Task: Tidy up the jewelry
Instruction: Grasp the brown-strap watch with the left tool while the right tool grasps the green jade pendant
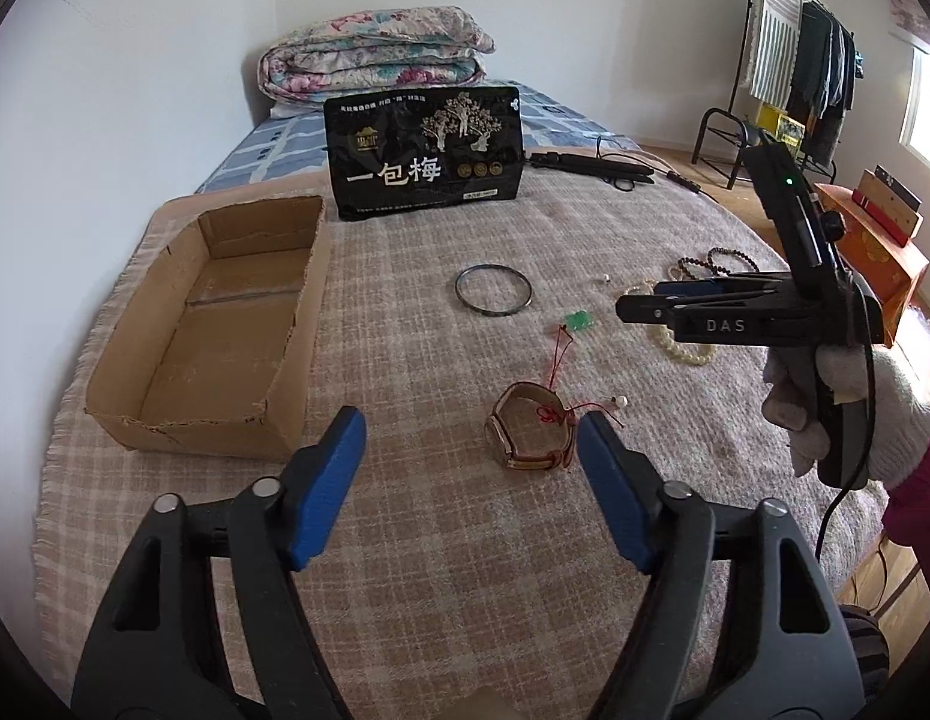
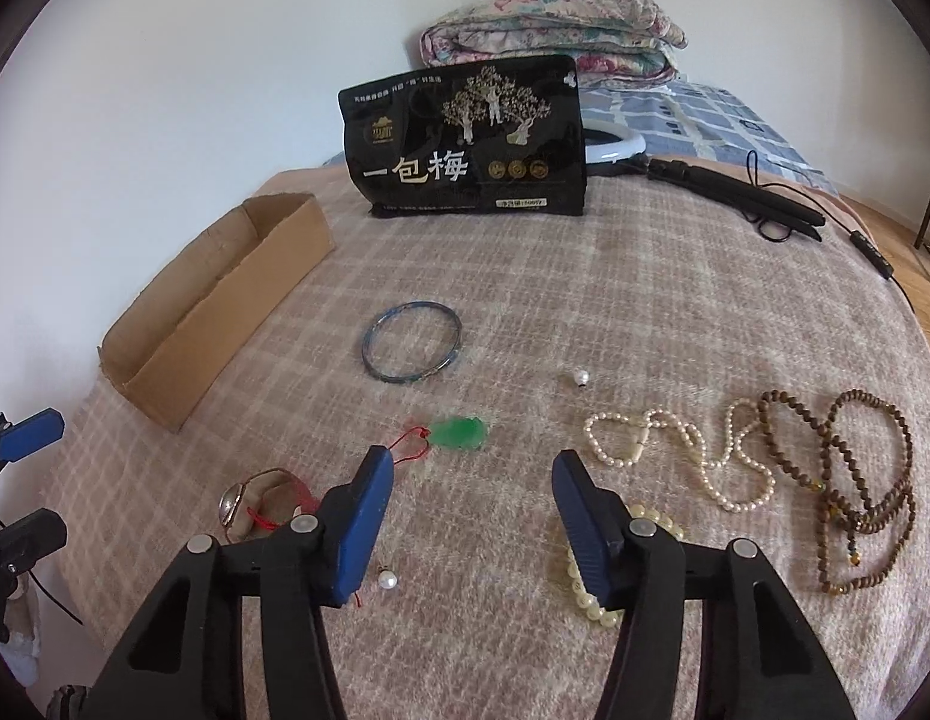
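- Both grippers hang over the checked blanket [image 2: 645, 312] on the bed, nothing held in either.
- Left gripper [image 1: 471, 438]: blue fingers [image 1: 330, 480] spread apart, empty, above the blanket; a wristwatch [image 1: 525, 432] lies just beside the right-hand finger tip, a red cord draped over it.
- Right gripper [image 2: 474, 474]: fingers [image 2: 360, 534] parted, empty, with bare blanket between them; a gloved hand [image 1: 849, 414] grips its handle.
- Green pendant [image 2: 462, 433] on its red cord lies just beyond the right gripper's tips.
- Thin bangle [image 2: 412, 341] lies flat mid-blanket, farther back.
- Pearl necklace [image 2: 675, 444] and dark bead strand [image 2: 855, 480] are tangled off to the right.
- Cream bead bracelet [image 2: 585, 588] sits partly under the right-hand finger.
- Cardboard box [image 1: 225, 324] stands open at the left; a black snack bag [image 1: 423, 150] is upright behind.
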Action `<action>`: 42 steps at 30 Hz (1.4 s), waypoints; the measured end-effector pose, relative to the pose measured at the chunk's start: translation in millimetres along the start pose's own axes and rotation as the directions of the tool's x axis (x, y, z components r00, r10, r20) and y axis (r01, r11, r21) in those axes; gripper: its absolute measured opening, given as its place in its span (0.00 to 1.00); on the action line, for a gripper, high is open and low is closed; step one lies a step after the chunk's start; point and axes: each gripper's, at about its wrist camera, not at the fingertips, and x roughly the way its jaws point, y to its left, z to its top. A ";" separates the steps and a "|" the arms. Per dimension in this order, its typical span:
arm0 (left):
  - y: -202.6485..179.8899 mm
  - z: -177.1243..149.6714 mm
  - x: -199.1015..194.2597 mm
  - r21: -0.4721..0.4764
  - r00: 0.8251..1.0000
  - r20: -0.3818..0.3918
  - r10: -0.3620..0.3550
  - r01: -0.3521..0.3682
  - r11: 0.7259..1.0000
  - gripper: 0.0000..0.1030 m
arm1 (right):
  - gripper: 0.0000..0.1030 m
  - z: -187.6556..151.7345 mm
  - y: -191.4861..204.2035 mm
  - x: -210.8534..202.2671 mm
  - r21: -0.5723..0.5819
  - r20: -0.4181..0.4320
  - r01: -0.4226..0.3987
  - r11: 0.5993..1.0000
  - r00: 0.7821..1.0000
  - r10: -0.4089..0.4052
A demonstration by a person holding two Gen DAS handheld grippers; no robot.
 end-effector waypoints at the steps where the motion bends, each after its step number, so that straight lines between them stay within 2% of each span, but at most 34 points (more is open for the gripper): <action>1: -0.1 0.3 4.0 -0.003 1.000 -0.007 -0.010 0.010 1.000 0.66 | 0.52 0.1 1.0 6.1 0.001 -0.010 -0.004 1.000 1.000 0.004; 5: -0.4 -0.1 22.7 -0.014 0.997 -0.054 -0.057 0.056 0.998 0.59 | 0.46 2.0 2.4 28.8 0.012 -0.045 -0.012 1.000 0.999 0.013; 9: -1.3 -0.4 42.0 -0.026 0.993 -0.089 -0.082 0.080 0.996 0.49 | 0.45 2.2 4.4 38.0 0.010 -0.051 -0.019 1.000 0.999 0.019; 17: 0.4 -5.0 70.0 -0.053 0.984 -0.135 -0.114 0.108 0.993 0.43 | 0.41 5.3 12.3 54.5 -0.022 -0.065 -0.019 1.000 0.998 0.018; 19: 1.2 -6.2 73.0 -0.058 0.983 -0.141 -0.120 0.113 0.992 0.37 | 0.40 5.9 13.9 58.2 -0.035 -0.068 -0.002 0.999 0.998 -0.001; 30: 2.7 -9.7 89.4 -0.093 0.972 -0.171 -0.162 0.147 0.985 0.37 | 0.34 6.7 28.6 68.9 -0.149 -0.081 0.078 0.986 0.993 -0.091; 33: 3.6 -9.7 93.9 -0.109 0.968 -0.182 -0.171 0.153 0.982 0.32 | 0.33 5.9 29.8 69.6 -0.167 -0.080 0.085 0.982 0.992 -0.099; 42: 1.8 -12.8 105.5 -0.119 0.963 -0.204 -0.175 0.154 0.981 0.32 | 0.35 4.7 35.7 71.8 -0.216 -0.094 0.071 0.974 0.991 -0.093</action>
